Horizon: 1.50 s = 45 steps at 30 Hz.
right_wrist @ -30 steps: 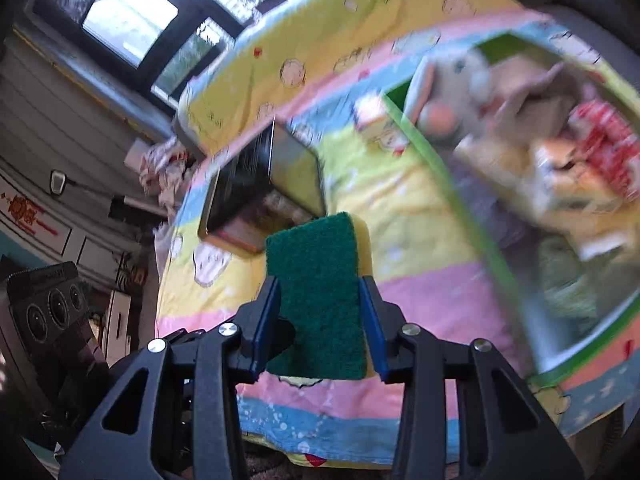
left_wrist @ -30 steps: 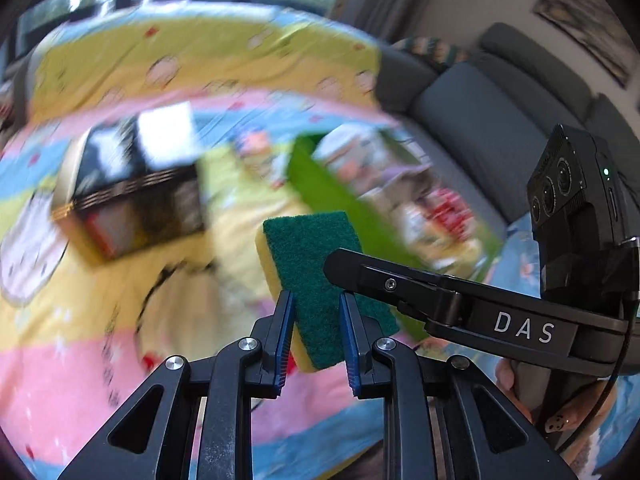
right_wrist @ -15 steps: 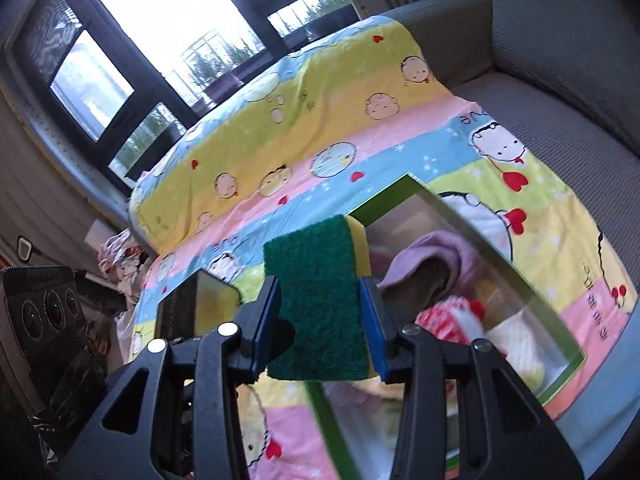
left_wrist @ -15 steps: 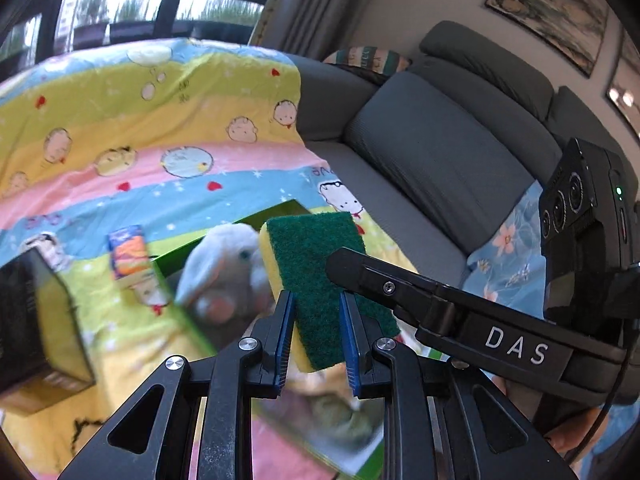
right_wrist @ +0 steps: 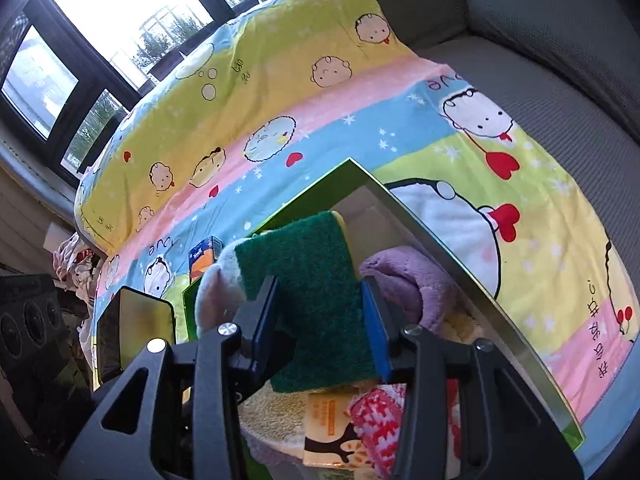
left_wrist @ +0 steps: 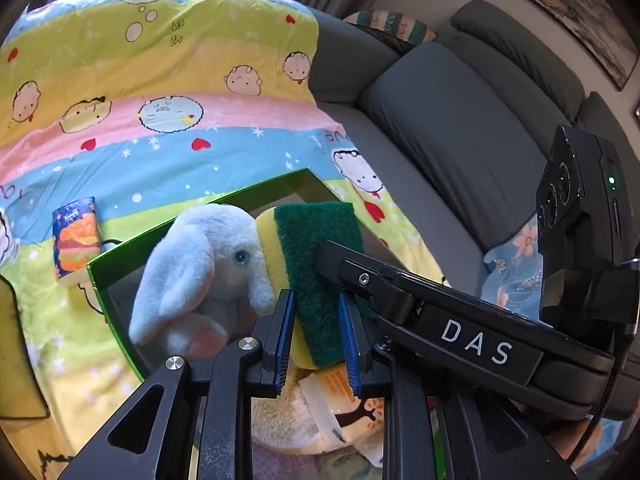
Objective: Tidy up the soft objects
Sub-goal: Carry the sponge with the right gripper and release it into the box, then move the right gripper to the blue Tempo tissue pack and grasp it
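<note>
Now, you worked over a grey sofa (left_wrist: pixel 460 120) covered by a striped cartoon blanket (left_wrist: pixel 160 92), and on the blanket stood a green box (right_wrist: pixel 420 216) already holding several soft things: a grey plush elephant (left_wrist: pixel 208 268), a purple cloth (right_wrist: pixel 404 276) and a red and white knitted piece (right_wrist: pixel 376 412).

Between your two tools you held one sponge (left_wrist: pixel 316 256), yellow with a dark green scrubbing face. It hung above the open box, not yet touching what lay inside, with the elephant just beside it on the left. Your left gripper (left_wrist: pixel 316 332) was clamped across its thin side and your right gripper (right_wrist: pixel 320 320) across its wide green face, so both were closed on the same sponge.

Its long axis ran forward, away from both grippers, toward the far wall of the box. I judge that the free place was under and ahead of it, between elephant and purple cloth, so you needed only to lower and let go.
</note>
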Each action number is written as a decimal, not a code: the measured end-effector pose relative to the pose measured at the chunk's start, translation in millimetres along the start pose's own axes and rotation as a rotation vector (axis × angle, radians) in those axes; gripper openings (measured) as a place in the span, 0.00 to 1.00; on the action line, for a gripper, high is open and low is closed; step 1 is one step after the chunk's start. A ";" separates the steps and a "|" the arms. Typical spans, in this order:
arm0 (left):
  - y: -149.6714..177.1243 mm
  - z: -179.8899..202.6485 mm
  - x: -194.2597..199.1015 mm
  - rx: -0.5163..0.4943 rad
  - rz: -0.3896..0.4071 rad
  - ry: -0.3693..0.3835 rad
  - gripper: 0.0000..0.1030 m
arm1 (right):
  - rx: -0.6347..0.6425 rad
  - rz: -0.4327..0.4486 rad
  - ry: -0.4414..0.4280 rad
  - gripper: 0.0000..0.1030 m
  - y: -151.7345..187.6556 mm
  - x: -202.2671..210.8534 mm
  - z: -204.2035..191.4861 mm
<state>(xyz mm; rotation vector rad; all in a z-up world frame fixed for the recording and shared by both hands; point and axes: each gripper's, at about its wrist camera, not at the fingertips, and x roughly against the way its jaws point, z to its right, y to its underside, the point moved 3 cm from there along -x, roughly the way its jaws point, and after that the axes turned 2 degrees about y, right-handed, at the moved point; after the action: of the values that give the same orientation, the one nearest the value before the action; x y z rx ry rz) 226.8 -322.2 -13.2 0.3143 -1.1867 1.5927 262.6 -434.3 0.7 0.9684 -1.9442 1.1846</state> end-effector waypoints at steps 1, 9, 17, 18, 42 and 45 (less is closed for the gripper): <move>0.6 -0.7 -2.6 0.008 -0.003 -0.002 0.22 | -0.003 -0.004 0.001 0.41 -0.3 -1.3 2.3; 7.9 -1.7 -6.2 0.029 -0.045 -0.016 0.22 | -0.019 -0.029 0.006 0.43 -0.2 -3.2 10.6; 19.5 -22.2 73.5 0.061 0.059 -0.049 0.25 | 0.014 0.050 -0.006 0.88 -16.3 41.4 -20.0; 21.3 -29.6 84.1 0.075 0.070 -0.070 0.28 | 0.030 0.048 -0.029 0.89 -19.6 45.3 -31.5; 95.5 -179.7 204.2 0.343 0.213 -0.291 0.74 | 0.388 -0.441 0.270 0.72 -20.9 -201.5 -198.5; 100.1 -184.9 206.0 0.352 0.211 -0.293 0.74 | 0.392 -0.472 0.317 0.57 -18.8 -215.5 -191.0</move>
<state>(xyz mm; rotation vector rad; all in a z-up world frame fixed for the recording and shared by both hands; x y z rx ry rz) 127.4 -45.3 -6.1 0.6886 -1.1828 1.9940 417.8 -211.1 -96.4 1.2626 -1.1713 1.3560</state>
